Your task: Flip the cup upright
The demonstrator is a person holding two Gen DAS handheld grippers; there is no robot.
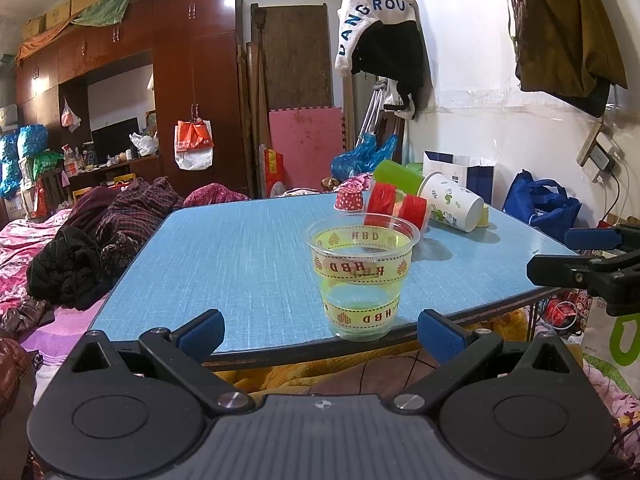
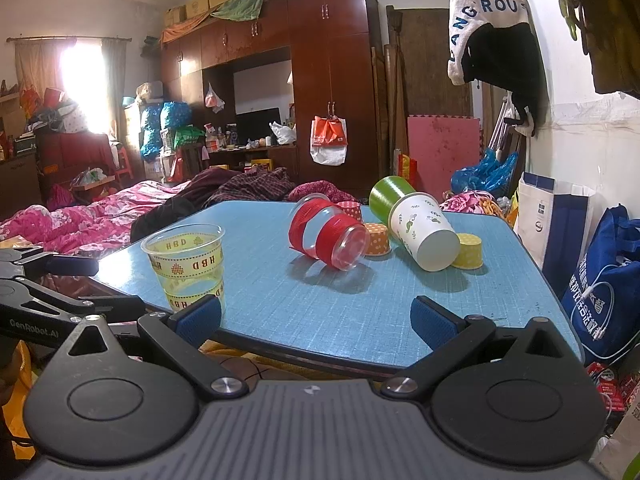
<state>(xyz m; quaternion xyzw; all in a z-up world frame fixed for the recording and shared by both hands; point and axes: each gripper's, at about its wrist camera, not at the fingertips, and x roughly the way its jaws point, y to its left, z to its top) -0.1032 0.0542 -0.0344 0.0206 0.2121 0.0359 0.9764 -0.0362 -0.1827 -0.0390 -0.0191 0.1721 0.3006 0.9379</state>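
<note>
A clear plastic cup with yellow HBD ribbon stands upright near the front edge of the blue table; it also shows in the right wrist view. My left gripper is open and empty just in front of it. My right gripper is open and empty at the table's front edge. A clear cup with red ribbon lies on its side mid-table. A white paper cup with green print and a green cup also lie tipped.
Small dotted paper cups in orange, yellow and red sit upside down among the tipped cups. A bed with pink bedding lies left of the table. Blue bags stand right by the wall.
</note>
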